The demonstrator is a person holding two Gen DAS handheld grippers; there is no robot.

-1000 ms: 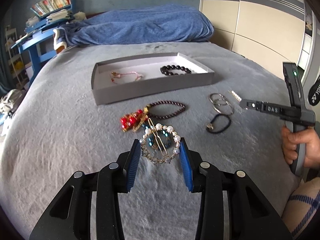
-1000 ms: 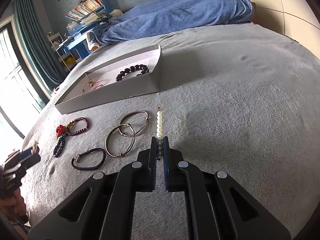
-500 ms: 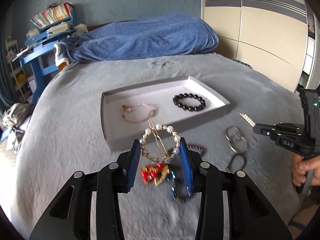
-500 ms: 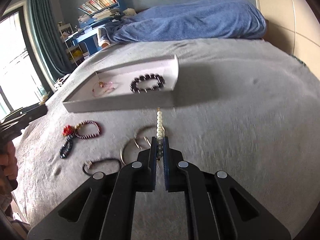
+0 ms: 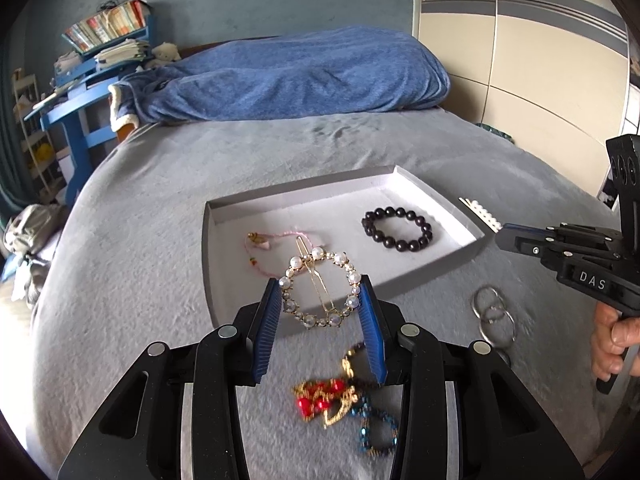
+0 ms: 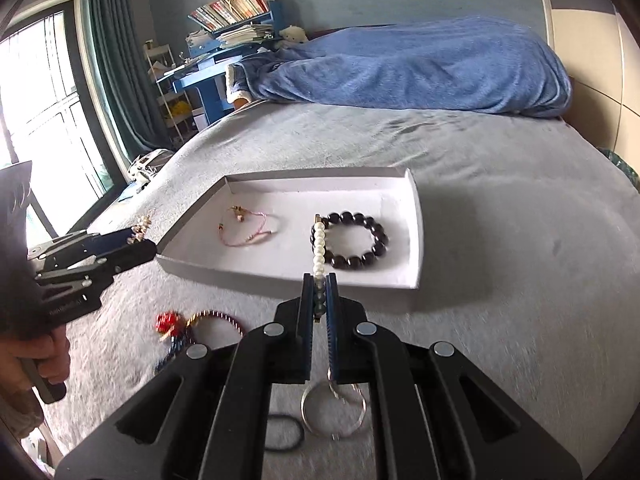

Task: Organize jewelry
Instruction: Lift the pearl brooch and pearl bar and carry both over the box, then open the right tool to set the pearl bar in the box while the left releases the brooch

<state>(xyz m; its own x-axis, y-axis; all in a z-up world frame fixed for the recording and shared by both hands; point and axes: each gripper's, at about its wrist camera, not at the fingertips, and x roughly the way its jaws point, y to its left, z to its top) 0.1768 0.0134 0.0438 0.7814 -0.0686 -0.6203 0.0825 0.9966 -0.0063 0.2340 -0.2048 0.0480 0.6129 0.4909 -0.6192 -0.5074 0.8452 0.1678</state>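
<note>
Left gripper (image 5: 320,316): held raised above the grey bedspread (image 5: 132,280), level, pointing at the tray's near edge. Its blue pads (image 5: 267,320) are set moderately apart and pinch a pearl ring clip (image 5: 320,288) by its two sides; the clip stands upright between them. The left hand (image 6: 36,356) grips the handle from below.

Right gripper (image 6: 319,300): raised likewise, pointing at the tray's near wall. Its pads are nearly together, clamping one end of a pearl bar clip (image 6: 319,246), which juts forward over the tray. The right hand (image 5: 614,340) wraps the handle.

On the bedspread under the grippers: a red charm piece (image 5: 320,396), a blue bead loop (image 5: 376,428), metal rings (image 5: 494,316) and a black band (image 6: 282,432), slightly blurred.

Beyond: white tray (image 5: 208,248) holding a pink cord bracelet (image 5: 266,244) at left and a dark bead bracelet (image 5: 397,228) at right, well apart.

Farthest: a blue blanket (image 5: 300,76).
</note>
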